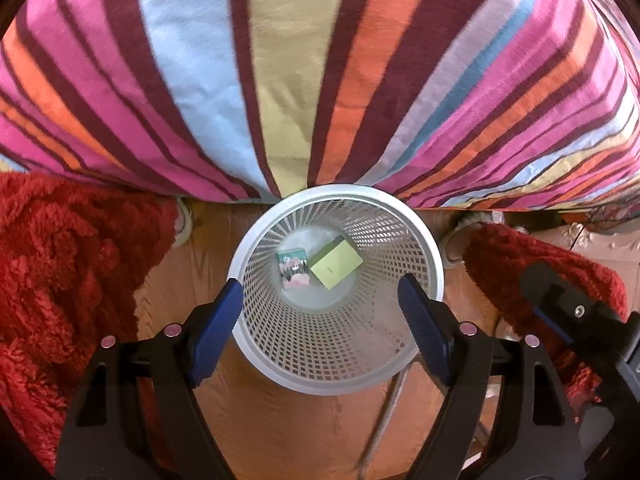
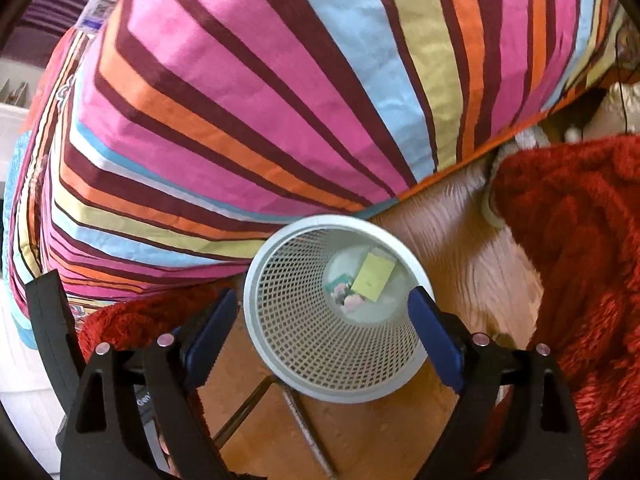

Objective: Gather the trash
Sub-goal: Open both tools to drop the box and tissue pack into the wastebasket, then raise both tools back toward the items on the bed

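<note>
Where right view reaches: purple-striped fabric (image 2: 52, 4) beyond bedspread (image 2: 280, 80).

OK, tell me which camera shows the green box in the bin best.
The left wrist view: the green box lies near centre, its face and darker edge visible on the bin floor. In the right wrist view the near wall hides part of the bottom, and it looks smaller and blurrier.

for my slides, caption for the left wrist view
Open left gripper above white mesh bin holding two small boxes.
</note>
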`<state>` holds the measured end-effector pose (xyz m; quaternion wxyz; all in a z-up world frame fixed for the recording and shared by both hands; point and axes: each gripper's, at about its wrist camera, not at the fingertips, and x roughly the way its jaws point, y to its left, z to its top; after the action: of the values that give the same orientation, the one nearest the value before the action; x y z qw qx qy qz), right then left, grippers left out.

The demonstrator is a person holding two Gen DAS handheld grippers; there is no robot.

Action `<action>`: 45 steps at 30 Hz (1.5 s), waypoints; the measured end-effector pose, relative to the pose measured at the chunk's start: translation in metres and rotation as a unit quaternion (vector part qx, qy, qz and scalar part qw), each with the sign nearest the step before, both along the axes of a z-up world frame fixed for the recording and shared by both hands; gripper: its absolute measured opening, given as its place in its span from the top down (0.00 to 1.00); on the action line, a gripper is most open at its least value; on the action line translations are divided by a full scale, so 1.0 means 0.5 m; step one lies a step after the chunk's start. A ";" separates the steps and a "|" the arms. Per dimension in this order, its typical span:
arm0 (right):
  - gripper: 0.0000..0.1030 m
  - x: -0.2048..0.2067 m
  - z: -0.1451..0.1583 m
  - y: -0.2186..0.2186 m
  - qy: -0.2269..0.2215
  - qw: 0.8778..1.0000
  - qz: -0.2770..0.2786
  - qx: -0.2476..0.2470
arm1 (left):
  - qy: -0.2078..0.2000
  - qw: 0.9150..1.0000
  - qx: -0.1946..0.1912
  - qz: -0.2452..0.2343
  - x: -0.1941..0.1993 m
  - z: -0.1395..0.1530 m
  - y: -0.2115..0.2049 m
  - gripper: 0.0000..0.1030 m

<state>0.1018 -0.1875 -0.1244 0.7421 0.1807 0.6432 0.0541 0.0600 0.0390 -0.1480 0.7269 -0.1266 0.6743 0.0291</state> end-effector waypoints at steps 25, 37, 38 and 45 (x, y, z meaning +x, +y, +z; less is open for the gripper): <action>0.08 0.037 0.123 -0.010 -0.137 0.989 0.017 -0.044 | -0.103 0.994 0.019 -0.008 0.022 0.096 0.010 0.08; 0.08 0.065 0.229 -0.029 -0.280 0.956 0.025 -0.081 | -0.202 0.979 0.011 0.001 0.067 0.234 0.049 0.07; 0.08 0.067 0.233 -0.024 -0.288 0.954 0.027 -0.082 | -0.208 0.978 0.013 0.004 0.073 0.242 0.054 0.07; 0.08 0.082 0.255 0.026 -0.330 0.935 0.078 -0.101 | -0.240 0.970 0.019 0.042 0.129 0.301 0.114 0.07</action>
<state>0.1429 -0.1746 0.0033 0.9205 0.0259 0.3762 0.1029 0.1247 0.0961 0.0024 0.8679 -0.1439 0.4736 0.0413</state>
